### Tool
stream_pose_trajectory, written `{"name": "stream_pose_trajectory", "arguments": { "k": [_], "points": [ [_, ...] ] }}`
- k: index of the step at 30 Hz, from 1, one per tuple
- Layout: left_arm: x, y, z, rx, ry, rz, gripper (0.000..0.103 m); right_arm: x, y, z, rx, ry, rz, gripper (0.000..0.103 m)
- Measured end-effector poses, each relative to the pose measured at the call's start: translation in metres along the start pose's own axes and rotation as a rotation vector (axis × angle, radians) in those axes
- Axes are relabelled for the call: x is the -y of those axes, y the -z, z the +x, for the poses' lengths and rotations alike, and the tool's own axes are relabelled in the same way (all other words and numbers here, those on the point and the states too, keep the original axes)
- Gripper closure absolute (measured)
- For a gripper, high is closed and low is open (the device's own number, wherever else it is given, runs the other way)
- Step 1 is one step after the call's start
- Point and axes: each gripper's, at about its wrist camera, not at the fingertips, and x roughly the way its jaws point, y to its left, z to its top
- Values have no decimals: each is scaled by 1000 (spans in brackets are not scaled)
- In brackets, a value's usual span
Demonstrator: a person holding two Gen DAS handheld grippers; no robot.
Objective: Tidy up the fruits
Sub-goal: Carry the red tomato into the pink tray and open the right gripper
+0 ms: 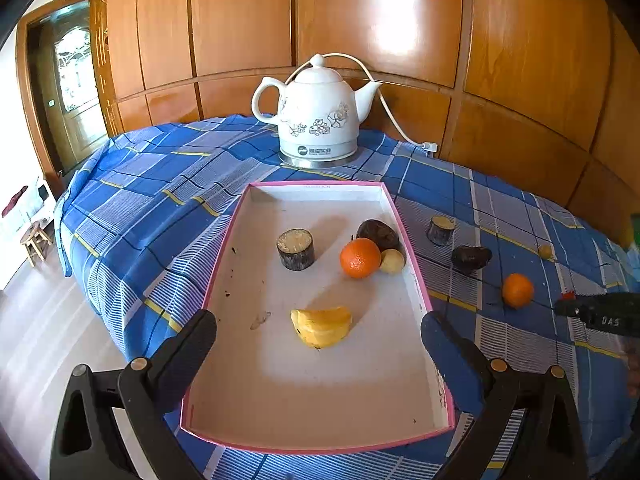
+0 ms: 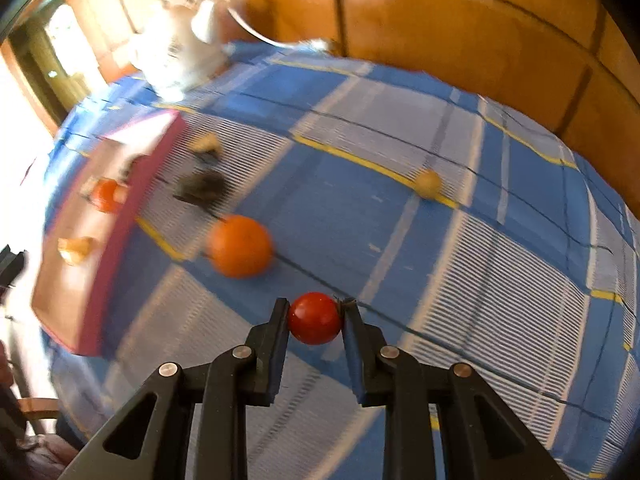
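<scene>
The right gripper (image 2: pixel 315 317) is clamped on a small red fruit (image 2: pixel 314 319) above the tabletop (image 2: pixel 460 184), so the carrying step seems in hand. The next move likely calls for bringing it over the pink-rimmed tray (image 1: pixel 416 276), where other fruits lie. The left gripper (image 1: pixel 318 328) hangs over the tray, its fingers wide apart and empty.

- The tray (image 1: pixel 412 256) lies on the tablecloth (image 1: pixel 160 184), with the kettle (image 1: pixel 318 114) beyond it at twelve o'clock.
- In the tray, the banana piece (image 1: pixel 322 326) sits nearest; a log stub (image 1: pixel 296 249) lies at eleven o'clock from it, an orange (image 1: pixel 360 258) at one o'clock.
- Outside the tray, at three o'clock, a second orange (image 1: pixel 517 290) rests on the cloth.
</scene>
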Motion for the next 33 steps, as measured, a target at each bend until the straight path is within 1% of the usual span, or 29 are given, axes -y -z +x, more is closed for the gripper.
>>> {"name": "stream_pose_trajectory", "arguments": {
  "k": [7,12,17,21,26,30,33],
  "points": [
    [-5,0,-3,6,9,-10,0,-69,-16,-7,50,-115,-101,77],
    [-13,2,-4,6,4,-23,0,-102,-20,-5,59,-164,-138,77],
    [-25,6,0,-11,-7,-54,0,-124,-19,-4,58,-201,-160,77],
    [-39,5,3,-15,-22,-92,0,-142,-23,-2,59,-222,-176,77],
    [-51,7,4,-22,-40,-107,0,-168,-37,15,44,-238,-197,77],
    [-58,11,7,-34,-48,-115,0,-181,-47,38,13,-231,-201,76],
    [-59,11,8,-37,-49,-118,0,-180,-52,53,-2,-202,-180,70]
  ]
}}
